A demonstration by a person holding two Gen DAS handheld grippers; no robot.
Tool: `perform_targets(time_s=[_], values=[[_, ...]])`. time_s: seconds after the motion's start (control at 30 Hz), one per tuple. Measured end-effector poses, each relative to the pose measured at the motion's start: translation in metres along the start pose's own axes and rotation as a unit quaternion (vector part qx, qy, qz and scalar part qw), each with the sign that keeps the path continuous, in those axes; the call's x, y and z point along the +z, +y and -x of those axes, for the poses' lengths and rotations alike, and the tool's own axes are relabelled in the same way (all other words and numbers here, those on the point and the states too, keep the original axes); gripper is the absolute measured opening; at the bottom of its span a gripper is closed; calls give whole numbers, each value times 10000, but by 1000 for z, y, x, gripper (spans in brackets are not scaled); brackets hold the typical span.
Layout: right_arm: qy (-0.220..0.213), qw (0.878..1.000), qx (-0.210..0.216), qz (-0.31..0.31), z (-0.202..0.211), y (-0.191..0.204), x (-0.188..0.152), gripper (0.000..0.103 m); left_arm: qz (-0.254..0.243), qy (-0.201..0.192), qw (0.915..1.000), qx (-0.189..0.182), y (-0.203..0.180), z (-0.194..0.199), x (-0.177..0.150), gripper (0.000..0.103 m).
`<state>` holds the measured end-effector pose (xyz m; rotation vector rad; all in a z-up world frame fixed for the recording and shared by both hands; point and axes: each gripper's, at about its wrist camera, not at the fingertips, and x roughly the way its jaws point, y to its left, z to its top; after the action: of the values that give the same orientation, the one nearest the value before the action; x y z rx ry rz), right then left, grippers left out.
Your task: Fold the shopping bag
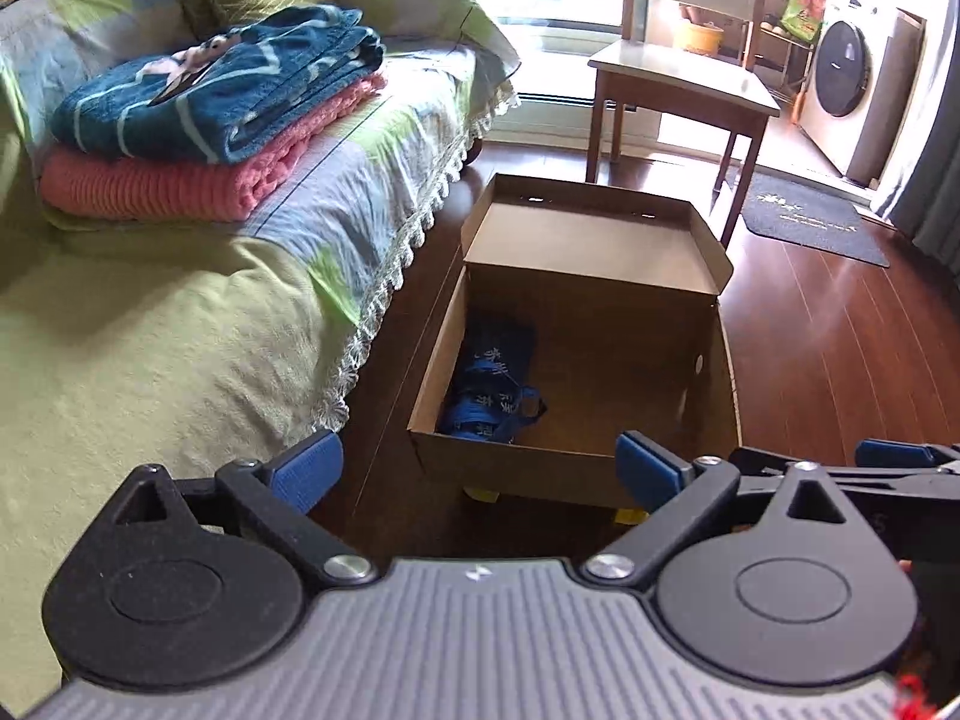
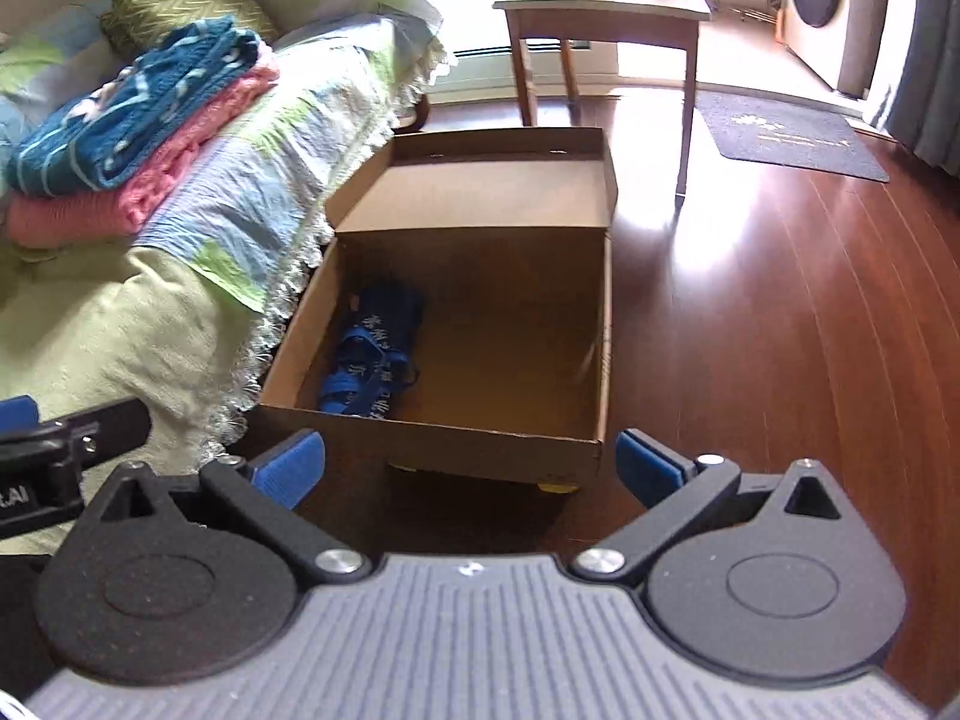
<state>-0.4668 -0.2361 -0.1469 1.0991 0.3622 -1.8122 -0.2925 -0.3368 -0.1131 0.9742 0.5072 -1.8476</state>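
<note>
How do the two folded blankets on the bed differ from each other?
The teal blanket lies on top; the pink blanket sits underneath, touching the bed cover. The teal blanket carries a pale zigzag and stripe pattern, while the pink blanket is one plain colour with a ribbed knit. The teal blanket's folded layers show loosely at its end; the pink blanket looks more compact. Both are folded and stacked in one pile.
</note>
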Motion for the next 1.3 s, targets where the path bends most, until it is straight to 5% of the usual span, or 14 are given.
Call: perform_targets(time_s=[0.63,1.3], values=[[907,9945,-482,223,-74,15,6,102,-218,846,9962,-66,0,-76,-11,97],[1006,9909,-886,126,-125,2,29,102,-663,1233,9900,-165,-9,-148,10,97]])
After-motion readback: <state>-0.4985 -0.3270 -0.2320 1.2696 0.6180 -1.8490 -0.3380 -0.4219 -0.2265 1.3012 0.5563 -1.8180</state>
